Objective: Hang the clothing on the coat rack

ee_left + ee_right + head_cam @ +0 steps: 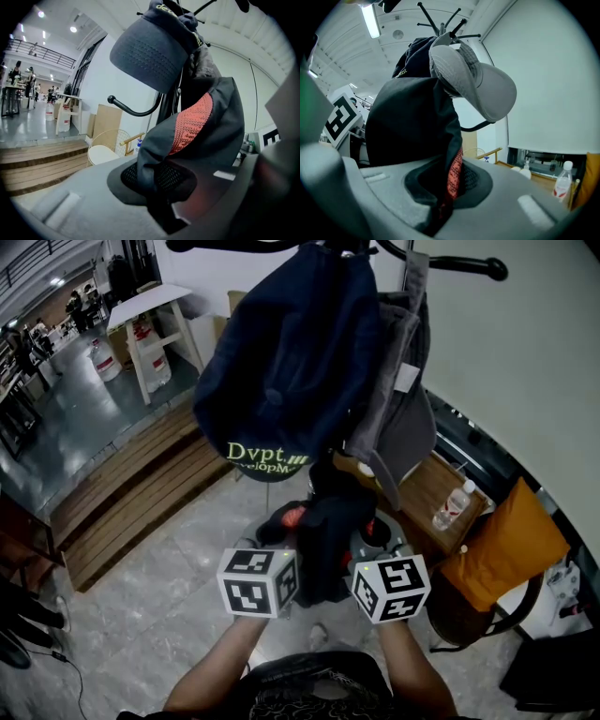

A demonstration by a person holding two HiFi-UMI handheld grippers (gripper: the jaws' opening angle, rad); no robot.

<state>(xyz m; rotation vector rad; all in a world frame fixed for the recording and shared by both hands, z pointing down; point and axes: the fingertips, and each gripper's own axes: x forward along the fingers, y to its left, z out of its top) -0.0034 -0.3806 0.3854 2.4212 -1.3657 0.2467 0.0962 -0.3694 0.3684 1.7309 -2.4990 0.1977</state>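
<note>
Clamping the black garment (326, 538) from left and right, the left gripper (159, 192) and right gripper (443, 197) hold it just near of the coat rack (455, 263). Fabric buries both sets of jaw tips, and the hanging caps (281, 352) hide the rack's pole.

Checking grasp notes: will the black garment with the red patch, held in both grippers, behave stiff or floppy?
Probably floppy: the black garment bunches and folds inside the left gripper and right gripper. Likely light, since it drapes in thin sagging folds.
</note>
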